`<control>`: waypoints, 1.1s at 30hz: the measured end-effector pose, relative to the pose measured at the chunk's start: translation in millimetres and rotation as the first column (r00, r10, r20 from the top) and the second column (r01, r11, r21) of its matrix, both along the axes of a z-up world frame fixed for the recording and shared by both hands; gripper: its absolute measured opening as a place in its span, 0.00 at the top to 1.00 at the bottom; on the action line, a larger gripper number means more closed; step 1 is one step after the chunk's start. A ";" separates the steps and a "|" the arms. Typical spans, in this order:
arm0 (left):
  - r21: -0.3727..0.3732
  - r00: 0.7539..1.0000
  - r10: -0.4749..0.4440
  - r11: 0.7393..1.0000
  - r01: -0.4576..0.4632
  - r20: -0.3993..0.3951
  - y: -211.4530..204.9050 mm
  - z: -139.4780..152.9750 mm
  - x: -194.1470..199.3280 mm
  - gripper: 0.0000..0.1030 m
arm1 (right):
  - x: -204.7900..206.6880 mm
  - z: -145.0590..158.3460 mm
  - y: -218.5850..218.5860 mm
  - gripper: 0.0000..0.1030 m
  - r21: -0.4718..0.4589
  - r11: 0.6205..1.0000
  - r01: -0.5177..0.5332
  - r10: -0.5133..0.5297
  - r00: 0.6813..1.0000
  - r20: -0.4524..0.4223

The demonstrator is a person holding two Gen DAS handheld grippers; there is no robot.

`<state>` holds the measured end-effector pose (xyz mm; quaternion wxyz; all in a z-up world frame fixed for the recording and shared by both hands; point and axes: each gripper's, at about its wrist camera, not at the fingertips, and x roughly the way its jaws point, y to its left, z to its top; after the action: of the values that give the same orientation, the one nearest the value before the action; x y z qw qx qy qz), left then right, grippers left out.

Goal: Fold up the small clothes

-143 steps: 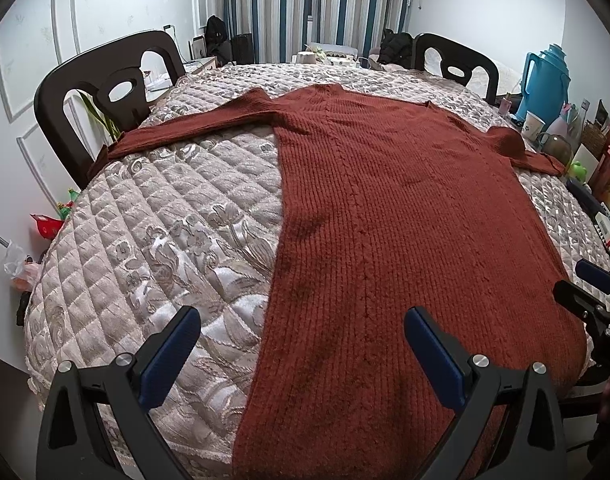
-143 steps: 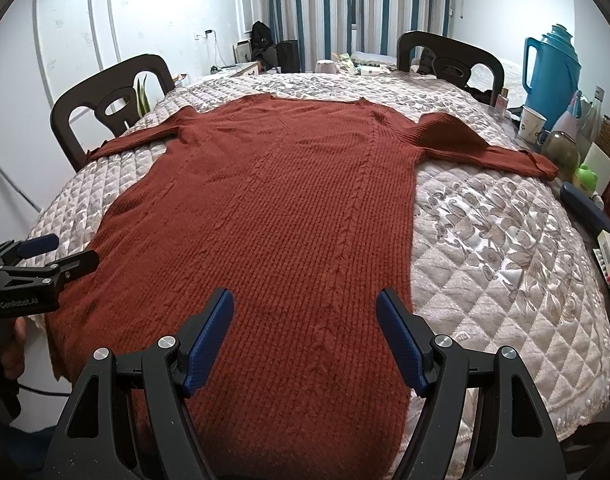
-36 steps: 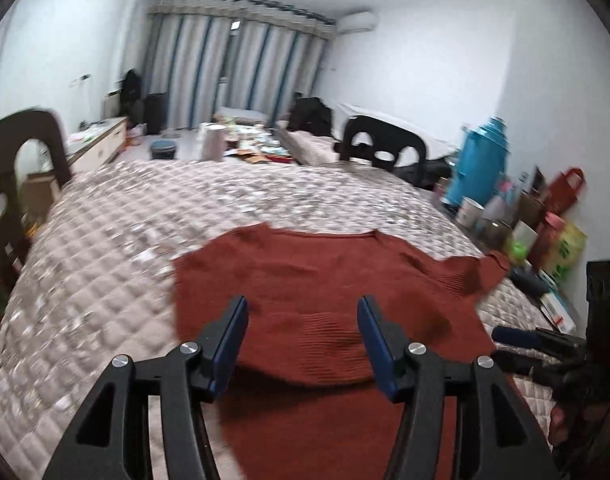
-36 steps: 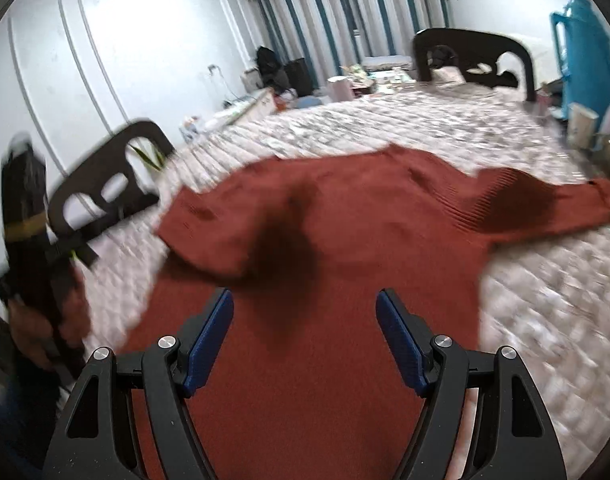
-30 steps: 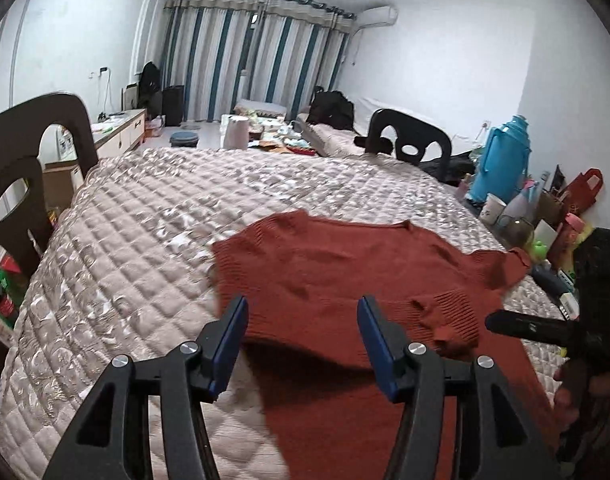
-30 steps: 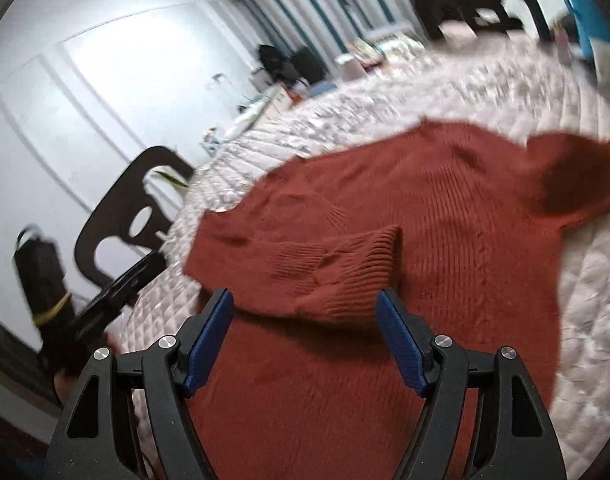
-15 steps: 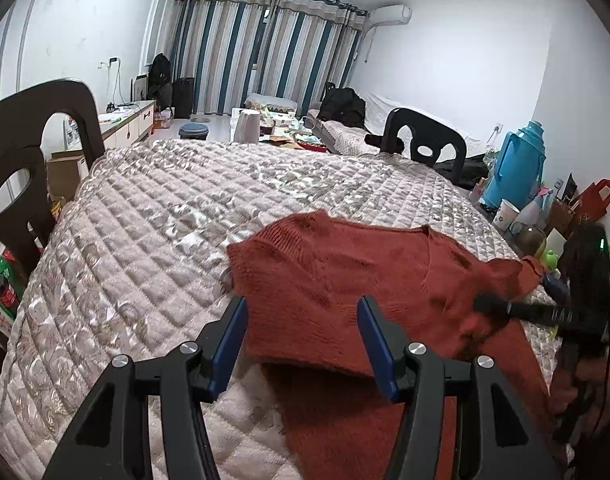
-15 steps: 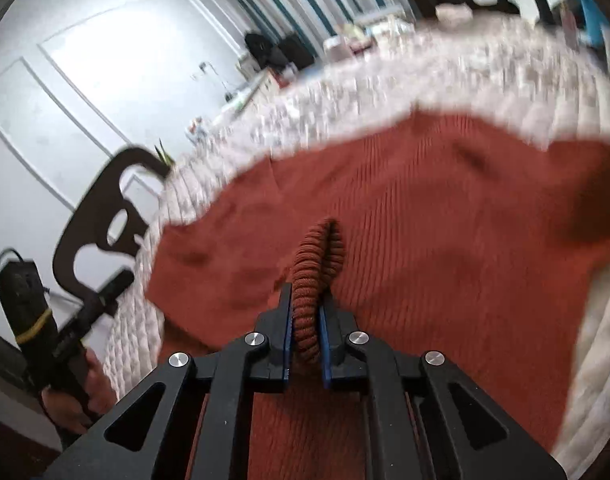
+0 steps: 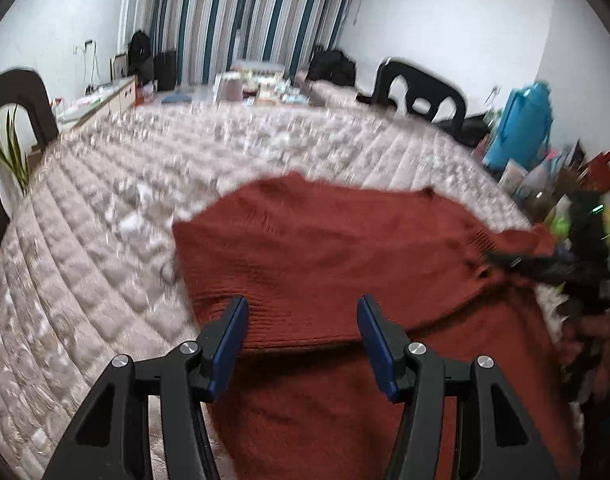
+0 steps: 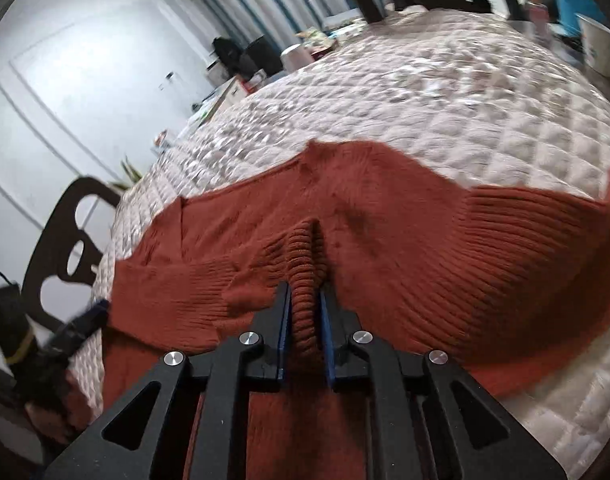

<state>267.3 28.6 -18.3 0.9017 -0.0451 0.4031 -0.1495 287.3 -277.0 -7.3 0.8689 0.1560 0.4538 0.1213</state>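
A rust-red knitted sweater point(image 9: 345, 248) lies on the quilted table cover point(image 9: 105, 248), its left sleeve folded over the body. In the right wrist view the sweater point(image 10: 445, 248) bunches up toward me. My right gripper point(image 10: 305, 298) has a ribbed cuff point(image 10: 303, 264) pinched between its blue pads, and its jaws are opening slightly. In the left wrist view that gripper point(image 9: 517, 260) is a blurred dark shape at the sweater's right edge. My left gripper point(image 9: 303, 336) stands open just above the folded edge, with nothing pinched. It also shows at the lower left point(image 10: 91, 314).
Dark chairs stand at the far side point(image 9: 421, 92) and at the left point(image 9: 9, 120). A blue thermos point(image 9: 521, 128) and a clutter of bottles and bags point(image 9: 565, 184) crowd the table's right edge. A dark chair point(image 10: 69, 248) stands beside the left gripper.
My right gripper has gone from wide open to shut on the ribbed cuff and lifted the knit into a ridge. My left gripper has moved lower and closer over the folded sleeve.
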 end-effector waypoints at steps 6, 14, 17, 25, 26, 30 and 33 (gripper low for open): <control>0.016 1.000 0.001 1.000 -0.001 0.013 -2.1 -1.6 -5.8 0.43 | -21.2 24.9 2.8 0.87 -0.052 0.999 -0.017 0.022 0.994 0.106; 0.047 1.000 -0.027 0.999 0.027 0.011 -8.0 -1.9 -15.1 0.43 | -10.5 7.5 4.3 0.87 -0.036 0.999 -0.030 0.031 0.998 0.048; 0.030 1.000 -0.019 0.999 0.019 0.002 -5.4 0.4 -16.0 0.43 | -26.3 15.9 -3.8 0.87 -0.076 0.997 0.004 0.002 0.997 0.079; 0.036 0.999 -0.043 0.998 0.044 -0.003 -14.6 11.7 -50.3 0.43 | -68.5 25.3 -72.6 0.65 -0.044 0.990 0.135 -0.130 0.986 0.101; 0.041 0.999 -0.049 0.998 0.048 0.007 -17.8 15.1 -56.1 0.43 | -71.8 26.3 -82.8 0.65 -0.043 0.986 0.163 -0.158 0.982 0.105; 0.050 0.997 -0.069 0.996 0.068 0.032 -29.8 27.4 -68.1 0.42 | -78.2 32.3 -124.1 0.65 -0.027 0.954 0.297 -0.292 0.949 0.116; 0.076 0.995 -0.088 0.994 0.084 0.047 -42.9 32.8 -72.5 0.42 | -79.2 38.5 -149.5 0.65 0.000 0.926 0.378 -0.375 0.917 0.135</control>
<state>194.8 -14.4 14.5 0.9054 0.0096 0.3871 -0.1744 208.1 -426.6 31.1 0.9063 0.2204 0.3580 -0.0439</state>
